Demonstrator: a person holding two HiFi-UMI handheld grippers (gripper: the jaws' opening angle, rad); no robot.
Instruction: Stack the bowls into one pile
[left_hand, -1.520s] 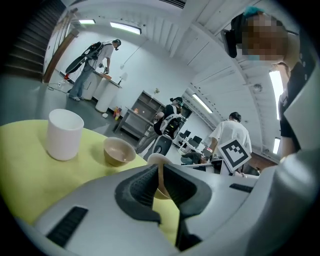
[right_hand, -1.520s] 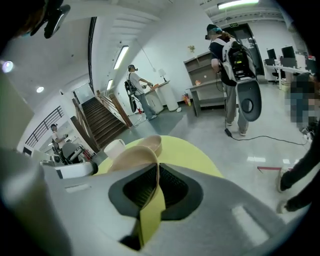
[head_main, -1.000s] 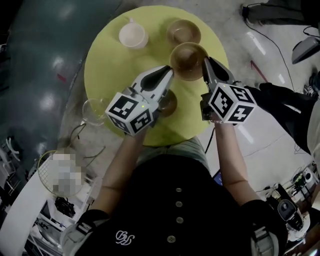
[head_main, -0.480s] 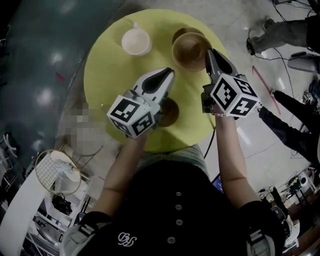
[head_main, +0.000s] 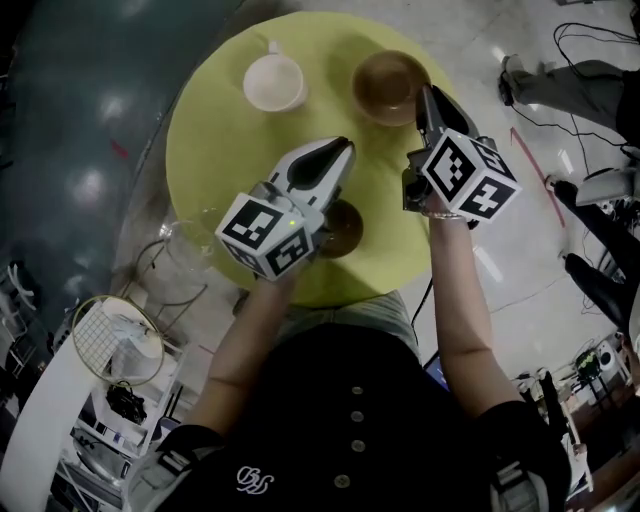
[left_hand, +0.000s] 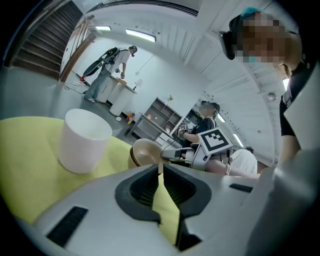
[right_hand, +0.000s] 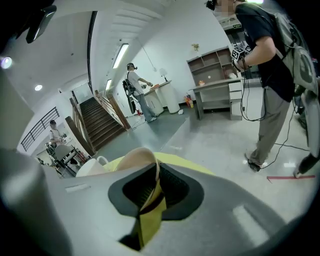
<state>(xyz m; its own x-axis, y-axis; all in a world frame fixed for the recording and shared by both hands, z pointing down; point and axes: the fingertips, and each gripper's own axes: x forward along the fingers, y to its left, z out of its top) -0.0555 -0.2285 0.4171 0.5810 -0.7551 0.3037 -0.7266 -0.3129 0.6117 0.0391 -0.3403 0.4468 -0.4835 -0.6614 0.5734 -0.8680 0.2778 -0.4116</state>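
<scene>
On the round yellow table (head_main: 215, 150), a brown bowl (head_main: 388, 82) (left_hand: 145, 151) (right_hand: 131, 157) rests at the far right, and a second rim shows just beneath it. My right gripper (head_main: 424, 96) (right_hand: 157, 170) has the bowl's right rim between its pads, and its jaws are opening. My left gripper (head_main: 345, 148) (left_hand: 161, 167) hovers over the table's middle, shut and holding nothing. Under its body lies a smaller dark brown bowl (head_main: 345, 228), partly hidden. A white cup (head_main: 274, 82) (left_hand: 82, 140) stands at the far left.
A clear glass vessel (head_main: 185, 235) sits by the table's left edge. A racket (head_main: 110, 345) lies on the floor at the lower left. People stand around the room, one in dark clothes (right_hand: 267, 55) close by on the right, and cables trail across the floor.
My right gripper carried the brown bowl away from me, over the far bowl, which it now covers. The left gripper shifted only slightly.
</scene>
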